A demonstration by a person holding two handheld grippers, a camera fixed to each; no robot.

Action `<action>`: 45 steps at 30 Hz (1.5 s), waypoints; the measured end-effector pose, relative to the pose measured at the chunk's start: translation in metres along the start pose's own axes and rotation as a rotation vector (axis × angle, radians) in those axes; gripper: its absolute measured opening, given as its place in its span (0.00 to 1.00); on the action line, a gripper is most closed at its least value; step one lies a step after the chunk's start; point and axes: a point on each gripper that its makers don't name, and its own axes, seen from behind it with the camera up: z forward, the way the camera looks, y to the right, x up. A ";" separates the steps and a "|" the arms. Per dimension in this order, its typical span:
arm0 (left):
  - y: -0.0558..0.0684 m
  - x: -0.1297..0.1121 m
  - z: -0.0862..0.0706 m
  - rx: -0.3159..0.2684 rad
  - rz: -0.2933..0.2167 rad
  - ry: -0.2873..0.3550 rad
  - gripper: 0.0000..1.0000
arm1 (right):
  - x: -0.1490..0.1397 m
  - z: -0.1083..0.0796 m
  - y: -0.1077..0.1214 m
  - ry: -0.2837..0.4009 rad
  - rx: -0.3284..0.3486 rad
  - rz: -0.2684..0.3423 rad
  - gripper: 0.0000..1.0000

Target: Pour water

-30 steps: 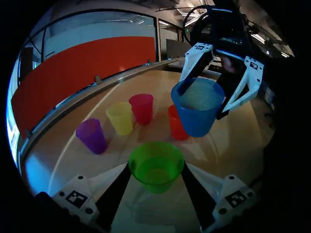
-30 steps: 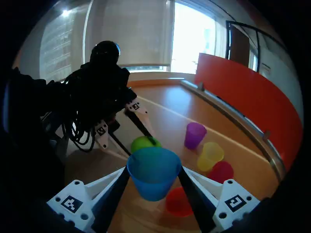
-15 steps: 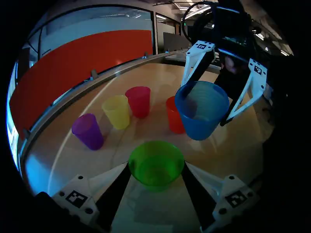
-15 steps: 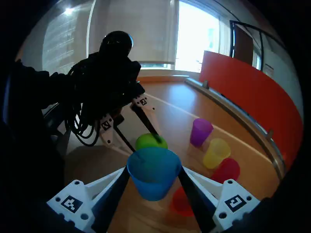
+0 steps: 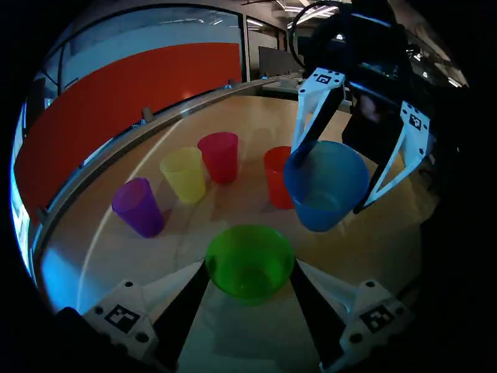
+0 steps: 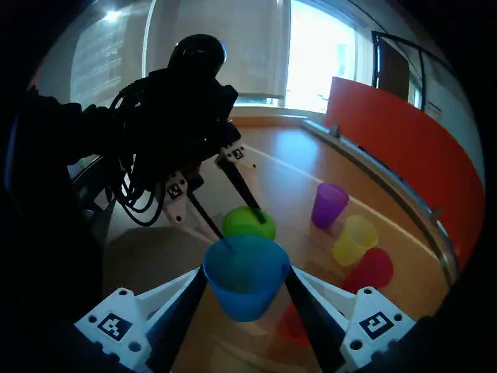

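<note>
- Where the left gripper view looks along its own fingers, the left gripper [image 5: 250, 268] is clamped on the green cup [image 5: 250, 261], one finger on each side wall. The cup's mouth faces up towards the camera.
- Farther off in this view, the right gripper [image 5: 327, 183] pinches the blue cup [image 5: 323, 202] from both sides, clear of the table [image 5: 373, 239]. The blue cup is tilted: its long axis leans so that the mouth turns towards the green cup, baring its inner wall and bottom. I cannot tell whether water lies inside.
- Behind them a purple cup [image 5: 138, 206], yellow cup [image 5: 184, 175] and red cup [image 5: 219, 156] stand upright in a row. An orange cup [image 5: 275, 174] stands just behind the blue one.
- The right gripper view gives the other side: the right gripper [image 6: 246, 281] closed on the blue cup [image 6: 246, 286], its rim facing the camera.
- Just beyond that rim sits the green cup [image 6: 248, 222] in the left gripper [image 6: 243, 227], with dark cables above it.
- Here the purple cup [image 6: 328, 204], yellow cup [image 6: 354, 239] and red cup [image 6: 374, 268] lie to the right. The orange cup [image 6: 292, 322] is half hidden low beside a finger.
</note>
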 end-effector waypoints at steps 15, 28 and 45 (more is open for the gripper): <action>-0.002 -0.007 -0.002 -0.004 -0.005 -0.005 0.87 | -0.012 0.010 -0.008 -0.026 0.014 -0.006 0.92; -0.003 -0.009 -0.002 -0.004 0.003 -0.020 0.87 | -0.021 0.017 -0.013 -0.047 0.026 -0.009 0.92; -0.004 -0.012 -0.001 -0.003 -0.012 -0.037 0.88 | -0.031 0.026 -0.019 -0.054 0.044 0.003 0.92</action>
